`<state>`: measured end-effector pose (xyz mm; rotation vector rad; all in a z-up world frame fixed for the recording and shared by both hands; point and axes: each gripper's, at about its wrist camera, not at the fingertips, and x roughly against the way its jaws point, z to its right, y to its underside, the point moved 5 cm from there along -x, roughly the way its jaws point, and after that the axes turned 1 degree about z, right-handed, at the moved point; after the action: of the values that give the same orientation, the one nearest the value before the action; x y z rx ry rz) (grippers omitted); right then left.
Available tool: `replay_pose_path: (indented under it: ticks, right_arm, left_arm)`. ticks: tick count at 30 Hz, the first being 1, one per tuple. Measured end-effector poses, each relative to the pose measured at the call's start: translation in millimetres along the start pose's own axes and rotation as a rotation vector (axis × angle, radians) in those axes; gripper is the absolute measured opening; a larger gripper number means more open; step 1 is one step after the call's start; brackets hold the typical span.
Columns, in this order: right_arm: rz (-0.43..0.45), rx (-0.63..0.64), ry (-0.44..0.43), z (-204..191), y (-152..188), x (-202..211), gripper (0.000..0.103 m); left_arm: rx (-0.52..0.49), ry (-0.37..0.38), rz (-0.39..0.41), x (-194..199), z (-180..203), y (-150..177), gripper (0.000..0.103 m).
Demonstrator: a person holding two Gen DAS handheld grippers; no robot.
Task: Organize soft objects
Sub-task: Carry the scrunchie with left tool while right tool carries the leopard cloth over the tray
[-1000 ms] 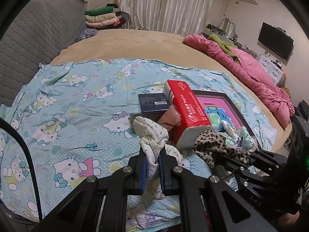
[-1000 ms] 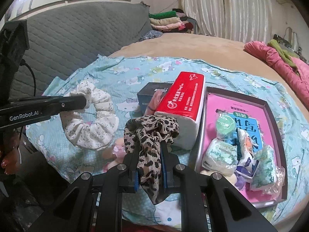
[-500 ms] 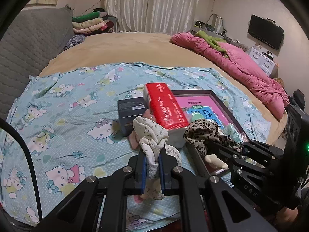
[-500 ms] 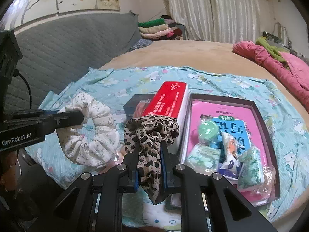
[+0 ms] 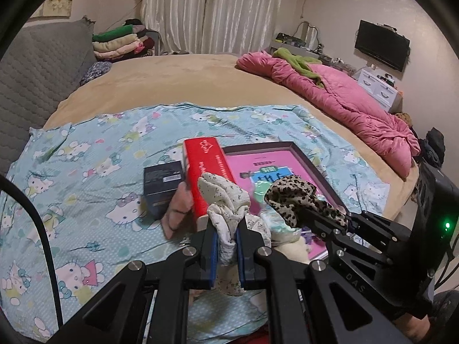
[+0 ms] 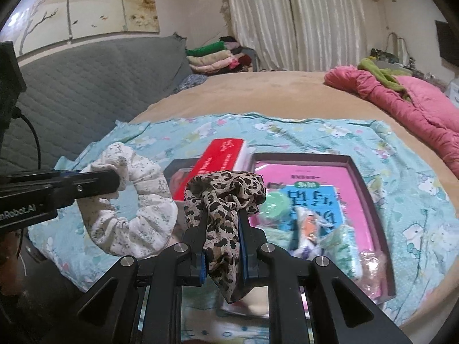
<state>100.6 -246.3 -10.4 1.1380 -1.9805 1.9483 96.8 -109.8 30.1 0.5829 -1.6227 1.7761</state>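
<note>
My left gripper is shut on a white speckled scrunchie and holds it in the air; the scrunchie also shows in the right wrist view. My right gripper is shut on a leopard-print scrunchie, also lifted; it shows in the left wrist view. Both hang over the near edge of the Hello Kitty sheet. Below lies a dark tray with a pink lining and several small soft packets.
A red tissue pack lies left of the tray, with a dark box and a pink cloth beside it. A pink quilt lies at the bed's right. A grey headboard stands at the left.
Both grippers have pulled back and risen from the bed with their scrunchies still held. The objects on the sheet look smaller and farther.
</note>
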Motion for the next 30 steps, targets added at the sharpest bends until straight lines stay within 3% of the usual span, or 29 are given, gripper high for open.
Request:
replay_pose_path:
  ticks: [15, 30]
  right_arm:
    - [0.053, -0.092, 0.066, 46, -9, 14, 0.017]
    - [0.11, -0.132, 0.207, 90, -6, 28, 0.017]
  left_arm:
    - [-0.061, 0.031, 0.012, -7, 39, -16, 0.011]
    - [-0.097, 0.054, 0.012, -24, 65, -23, 0.011]
